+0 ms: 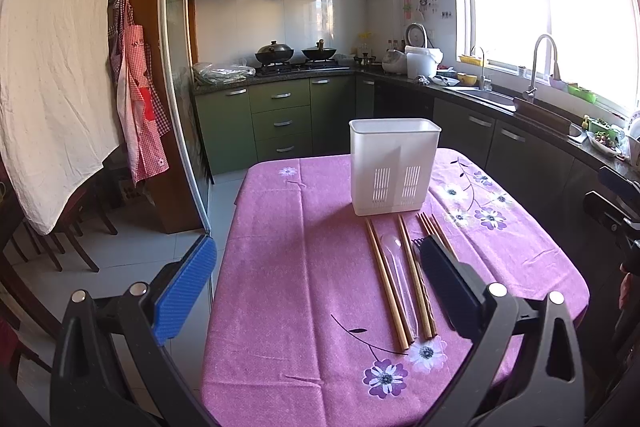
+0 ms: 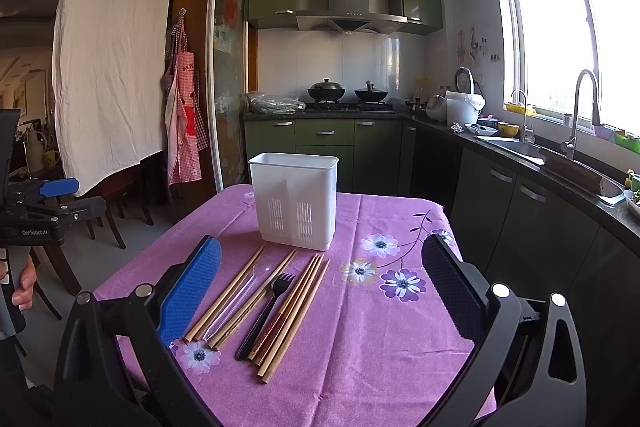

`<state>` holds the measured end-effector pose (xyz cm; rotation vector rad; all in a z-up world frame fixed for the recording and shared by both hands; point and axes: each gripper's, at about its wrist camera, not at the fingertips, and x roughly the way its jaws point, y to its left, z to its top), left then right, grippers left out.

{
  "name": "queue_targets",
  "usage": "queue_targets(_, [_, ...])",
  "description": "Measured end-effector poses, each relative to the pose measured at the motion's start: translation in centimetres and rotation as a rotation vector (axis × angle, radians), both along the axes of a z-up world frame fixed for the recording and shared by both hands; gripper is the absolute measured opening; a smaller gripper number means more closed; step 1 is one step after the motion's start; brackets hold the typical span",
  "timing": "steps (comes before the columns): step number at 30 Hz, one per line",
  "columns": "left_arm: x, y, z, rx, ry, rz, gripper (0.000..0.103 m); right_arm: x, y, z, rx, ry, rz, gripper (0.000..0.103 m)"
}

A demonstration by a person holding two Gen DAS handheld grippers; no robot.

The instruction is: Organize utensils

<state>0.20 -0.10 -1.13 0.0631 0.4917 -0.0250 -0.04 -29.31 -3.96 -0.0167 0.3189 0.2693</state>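
Observation:
A white slotted utensil holder (image 1: 394, 167) (image 2: 295, 201) stands upright on the pink flowered tablecloth (image 1: 296, 267) (image 2: 372, 339). In front of it lie several wooden chopsticks (image 1: 388, 279) (image 2: 296, 311), a clear plastic spoon (image 1: 398, 275) (image 2: 232, 307) and a black plastic fork (image 2: 266, 311), side by side. My left gripper (image 1: 316, 287) is open and empty above the table, left of the utensils. My right gripper (image 2: 320, 291) is open and empty, hovering over the utensils. The fork is mostly hidden behind the black finger in the left wrist view.
Green kitchen cabinets (image 1: 280, 119), a stove with two woks (image 2: 346, 93) and a counter with a sink and tap (image 2: 576, 115) lie behind and to the right. Wooden chairs (image 1: 72, 227) stand left of the table. The other gripper shows at the left edge of the right wrist view (image 2: 40, 211).

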Motion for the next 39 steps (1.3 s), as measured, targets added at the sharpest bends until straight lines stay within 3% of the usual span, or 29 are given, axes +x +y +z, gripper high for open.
queue_targets(39, [0.14, -0.63, -0.41, 0.005, 0.014, -0.013, 0.097, -0.02, -0.19, 0.25, -0.005, 0.015, -0.001, 0.099])
